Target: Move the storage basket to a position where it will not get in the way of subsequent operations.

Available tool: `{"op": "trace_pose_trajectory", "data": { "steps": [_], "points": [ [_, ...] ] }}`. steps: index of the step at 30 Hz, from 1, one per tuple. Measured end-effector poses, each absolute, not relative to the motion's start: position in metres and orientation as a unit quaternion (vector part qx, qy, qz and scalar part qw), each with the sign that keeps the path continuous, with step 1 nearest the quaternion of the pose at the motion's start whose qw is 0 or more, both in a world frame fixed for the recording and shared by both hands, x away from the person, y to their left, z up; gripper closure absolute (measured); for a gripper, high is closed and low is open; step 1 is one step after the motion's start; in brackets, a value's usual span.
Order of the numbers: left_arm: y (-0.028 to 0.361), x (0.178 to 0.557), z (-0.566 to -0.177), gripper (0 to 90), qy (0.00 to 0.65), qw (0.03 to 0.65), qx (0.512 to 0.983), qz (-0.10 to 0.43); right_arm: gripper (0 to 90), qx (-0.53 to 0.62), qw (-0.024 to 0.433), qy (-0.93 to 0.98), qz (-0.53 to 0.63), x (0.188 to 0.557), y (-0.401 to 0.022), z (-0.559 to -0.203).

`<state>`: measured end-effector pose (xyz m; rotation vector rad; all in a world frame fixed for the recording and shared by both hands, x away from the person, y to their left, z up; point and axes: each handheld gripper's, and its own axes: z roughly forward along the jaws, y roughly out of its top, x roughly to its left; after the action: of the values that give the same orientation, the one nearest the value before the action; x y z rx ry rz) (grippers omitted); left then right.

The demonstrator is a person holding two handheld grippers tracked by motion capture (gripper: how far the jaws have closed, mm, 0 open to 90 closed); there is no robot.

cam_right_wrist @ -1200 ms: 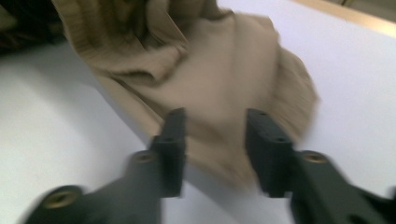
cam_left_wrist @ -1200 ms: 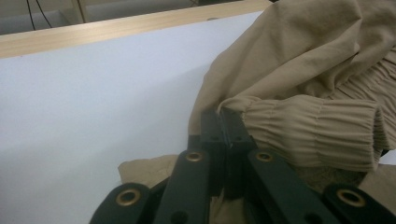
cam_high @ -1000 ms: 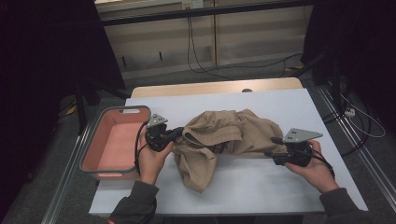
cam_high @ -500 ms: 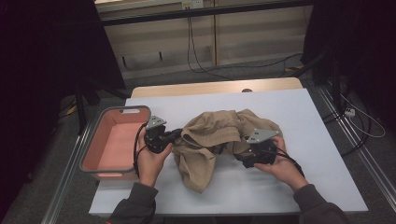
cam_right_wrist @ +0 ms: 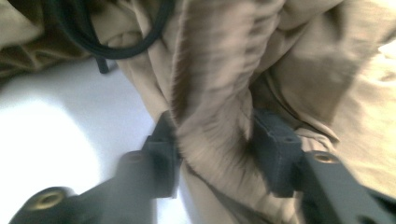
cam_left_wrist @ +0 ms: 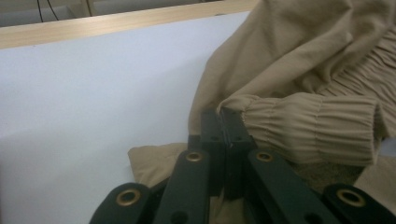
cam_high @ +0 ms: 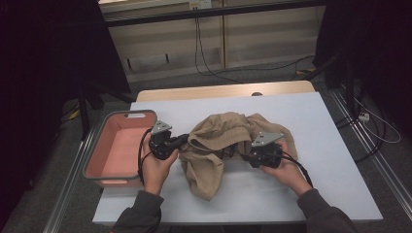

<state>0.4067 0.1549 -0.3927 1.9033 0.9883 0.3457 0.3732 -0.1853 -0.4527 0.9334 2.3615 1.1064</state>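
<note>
The tan garment (cam_high: pixel 228 143) lay bunched on the white table (cam_high: pixel 330 145), just right of the pink bin (cam_high: pixel 119 148), which stood at the table's left edge. A fold of it hung toward the person's side of the table.

The left gripper (cam_high: pixel 183 141) sat between the bin and the garment, touching the garment's left edge. In the left gripper view its jaws were pressed together, pinching the cloth at the end of a gathered elastic cuff (cam_left_wrist: pixel 308 126); the cuff ran off to the right of the pads.

The right gripper (cam_high: pixel 243 151) was at the garment's right side, its body against the cloth. Its jaws had just been closing. In the right gripper view a ribbed, gathered band (cam_right_wrist: pixel 215 112) of the garment stood between the two pads, which met the cloth on both sides. That view was blurred, so the firmness of the grip could not be judged. A black cord (cam_right_wrist: pixel 116 44) crossed the garment beyond the jaws.
</note>
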Motion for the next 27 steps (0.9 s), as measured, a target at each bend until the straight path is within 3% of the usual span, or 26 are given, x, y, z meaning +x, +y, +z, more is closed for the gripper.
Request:
{"op": "trace_pose_trajectory", "data": {
  "steps": [2, 8, 21, 27],
  "points": [
    [0.155, 0.407, -0.392, 89.5, 0.402, 0.467, 0.775, 0.141, 70.2, 0.346, 0.184, 0.828, 0.401, 0.374, -0.192, -0.449],
    [0.153, 0.407, -0.392, 89.5, 0.402, 0.468, 0.775, 0.141, 82.9, 0.387, 0.184, 0.793, 0.433, 0.375, -0.214, -0.44],
    [0.145, 0.414, -0.392, 89.6, 0.4, 0.478, 0.767, 0.155, 84.9, 0.426, 0.189, 0.755, 0.462, 0.38, -0.259, -0.414],
    [0.14, 0.426, -0.401, 89.6, 0.408, 0.461, 0.77, 0.168, 85.0, 0.451, 0.19, 0.743, 0.456, 0.394, -0.258, -0.421]
  ]
}}
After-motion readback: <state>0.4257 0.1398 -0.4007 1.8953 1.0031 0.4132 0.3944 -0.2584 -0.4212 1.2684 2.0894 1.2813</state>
